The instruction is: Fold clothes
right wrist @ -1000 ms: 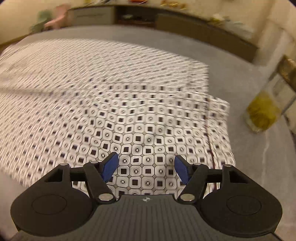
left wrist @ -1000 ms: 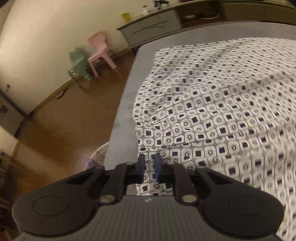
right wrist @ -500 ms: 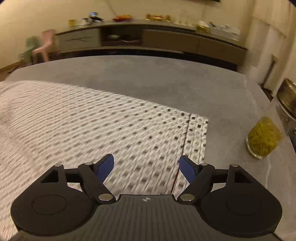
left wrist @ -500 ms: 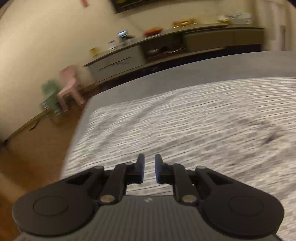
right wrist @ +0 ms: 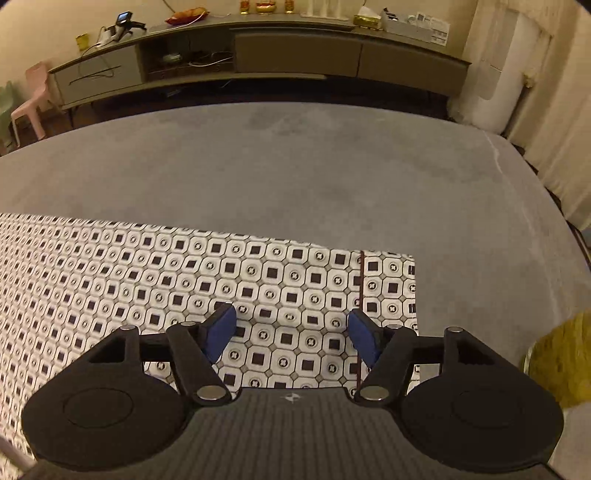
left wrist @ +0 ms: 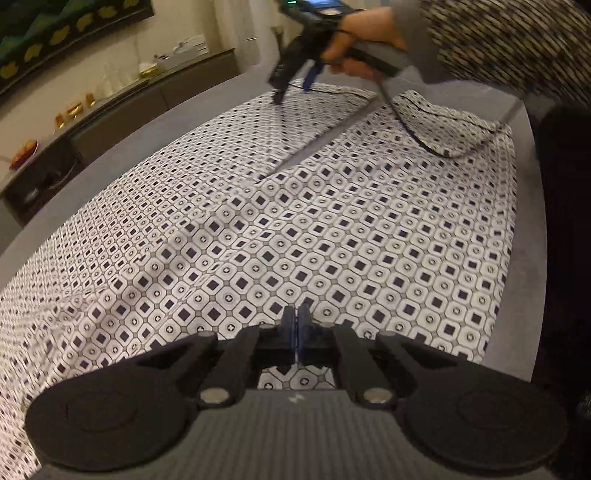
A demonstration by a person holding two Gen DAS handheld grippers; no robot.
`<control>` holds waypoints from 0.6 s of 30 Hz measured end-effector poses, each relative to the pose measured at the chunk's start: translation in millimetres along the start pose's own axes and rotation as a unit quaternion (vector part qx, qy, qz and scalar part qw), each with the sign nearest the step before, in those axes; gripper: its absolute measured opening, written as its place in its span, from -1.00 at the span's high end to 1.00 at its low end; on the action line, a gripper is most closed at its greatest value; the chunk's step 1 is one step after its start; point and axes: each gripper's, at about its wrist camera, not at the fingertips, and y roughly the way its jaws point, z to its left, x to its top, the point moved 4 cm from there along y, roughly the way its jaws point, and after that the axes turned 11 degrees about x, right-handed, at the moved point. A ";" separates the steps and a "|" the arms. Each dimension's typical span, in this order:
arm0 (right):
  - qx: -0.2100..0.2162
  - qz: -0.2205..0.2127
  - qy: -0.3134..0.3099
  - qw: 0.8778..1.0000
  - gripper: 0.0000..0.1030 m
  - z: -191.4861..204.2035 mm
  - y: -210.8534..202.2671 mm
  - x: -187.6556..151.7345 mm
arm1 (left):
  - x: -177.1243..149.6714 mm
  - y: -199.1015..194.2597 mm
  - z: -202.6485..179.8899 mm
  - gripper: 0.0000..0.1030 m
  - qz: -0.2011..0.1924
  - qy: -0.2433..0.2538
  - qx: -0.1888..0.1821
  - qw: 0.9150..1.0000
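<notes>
**Background clutter, both wrist views**

I see a grey bed surface [right wrist: 295, 166] filling most of the right view. Behind it, a long low sideboard [right wrist: 295, 48] along the wall, with an open shelf holding loose cables [right wrist: 207, 61]. On top: tissue box [right wrist: 366, 20], small gold items [right wrist: 265, 6], a handheld device [right wrist: 123, 19]. Pink plastic chair [right wrist: 31, 99] far left, green one at the frame edge behind it. Yellow-green container [right wrist: 561, 362] at the right edge, blurred. Left view: dark framed picture [left wrist: 55, 40] on the wall.
</notes>
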 end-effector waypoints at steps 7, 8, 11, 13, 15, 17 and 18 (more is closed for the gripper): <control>0.010 -0.039 -0.013 0.999 -0.32 5.0 -38.3 -23.3 | -3.3 -18.5 85.6 0.81 -0.014 -0.036 0.095 0.995; 0.035 -0.042 -0.028 0.998 -0.34 12.6 -58.2 -39.3 | -10.9 -20.8 113.8 0.79 -0.004 -0.064 0.127 0.990; 0.084 -0.020 -0.085 0.993 -0.45 32.6 -106.4 -96.0 | -43.5 -18.3 182.7 0.79 0.050 -0.125 0.191 0.972; 0.082 0.010 -0.120 0.989 -0.45 40.1 -123.9 -134.4 | -65.4 -15.5 211.4 0.79 0.079 -0.138 0.218 0.963; 0.071 0.035 -0.137 0.987 -0.45 40.6 -131.7 -164.3 | -84.3 -11.6 232.4 0.79 0.107 -0.156 0.230 0.955; 0.058 0.052 -0.140 0.987 -0.42 35.4 -126.3 -179.0 | -98.0 -2.1 241.6 0.79 0.134 -0.163 0.236 0.948; 0.059 0.049 -0.135 0.988 -0.46 32.8 -123.3 -179.8 | -102.3 2.2 244.0 0.79 0.142 -0.164 0.240 0.946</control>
